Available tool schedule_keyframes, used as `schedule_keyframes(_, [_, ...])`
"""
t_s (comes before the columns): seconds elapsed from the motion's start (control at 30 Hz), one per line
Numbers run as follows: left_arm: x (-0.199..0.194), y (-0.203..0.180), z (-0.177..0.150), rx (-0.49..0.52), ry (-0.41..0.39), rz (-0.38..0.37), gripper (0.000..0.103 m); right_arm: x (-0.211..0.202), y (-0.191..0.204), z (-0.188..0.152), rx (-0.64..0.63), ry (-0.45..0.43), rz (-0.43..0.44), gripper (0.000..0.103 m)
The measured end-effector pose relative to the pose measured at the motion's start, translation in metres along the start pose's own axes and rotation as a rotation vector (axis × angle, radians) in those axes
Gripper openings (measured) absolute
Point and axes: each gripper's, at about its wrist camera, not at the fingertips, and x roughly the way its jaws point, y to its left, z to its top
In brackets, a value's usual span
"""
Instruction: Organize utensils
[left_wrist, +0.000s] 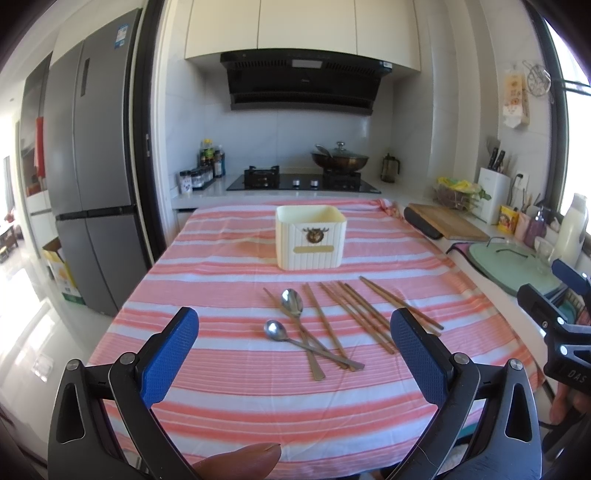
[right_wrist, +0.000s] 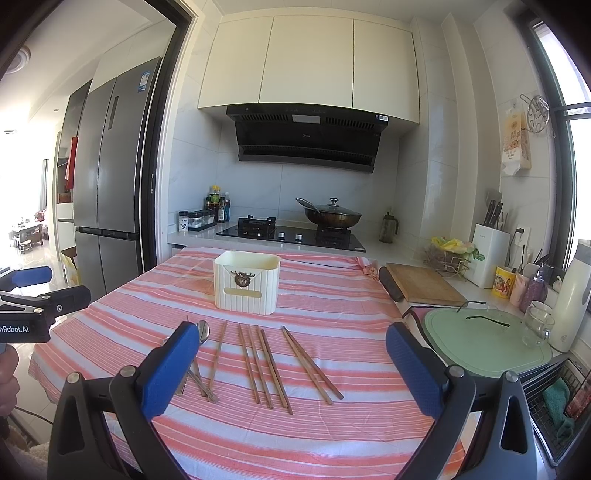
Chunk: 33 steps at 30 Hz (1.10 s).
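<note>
A cream ribbed utensil holder (left_wrist: 311, 236) (right_wrist: 246, 282) stands on the pink striped tablecloth (left_wrist: 229, 266) (right_wrist: 332, 295). In front of it lie two metal spoons (left_wrist: 291, 301) (left_wrist: 275, 329), crossed at their handles, and several brown chopsticks (left_wrist: 354, 310) (right_wrist: 264, 363). One spoon's bowl (right_wrist: 202, 329) shows beside the right gripper's left finger. My left gripper (left_wrist: 294, 347) is open and empty, held above the near part of the table. My right gripper (right_wrist: 293, 363) is open and empty, also short of the utensils. The right gripper shows at the right edge of the left wrist view (left_wrist: 554, 314).
A wooden cutting board (left_wrist: 448, 221) (right_wrist: 424, 282) and a green lidded pan (left_wrist: 517, 266) (right_wrist: 484, 339) lie on the counter to the right. A stove with a wok (left_wrist: 340, 158) stands behind the table. A grey fridge (left_wrist: 92, 177) is at the left.
</note>
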Motion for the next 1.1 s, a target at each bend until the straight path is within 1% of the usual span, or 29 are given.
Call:
schedule_keyframes(0.37, [0.011,0.000,-0.001,0.001,0.040,0.002,0.103,0.006,-0.002,-0.007,0.006,0.018,0.002,0.103])
schedule_keyframes(0.53, [0.033,0.001,-0.005,-0.011,0.105,0.008,0.103,0.011,-0.010,-0.008,0.023,0.033,-0.003,0.103])
schedule_keyframes(0.87, [0.110,-0.007,-0.030,-0.013,0.300,0.027,0.103,0.031,-0.028,-0.018,0.061,0.075,-0.011,0.103])
schedule_keyframes(0.97, [0.143,-0.007,-0.040,-0.056,0.363,0.042,0.103,0.036,-0.034,-0.021,0.074,0.089,-0.010,0.103])
schedule_keyframes(1.1, [0.191,-0.003,-0.052,-0.160,0.447,0.101,0.103,0.041,-0.041,-0.024,0.088,0.107,-0.010,0.103])
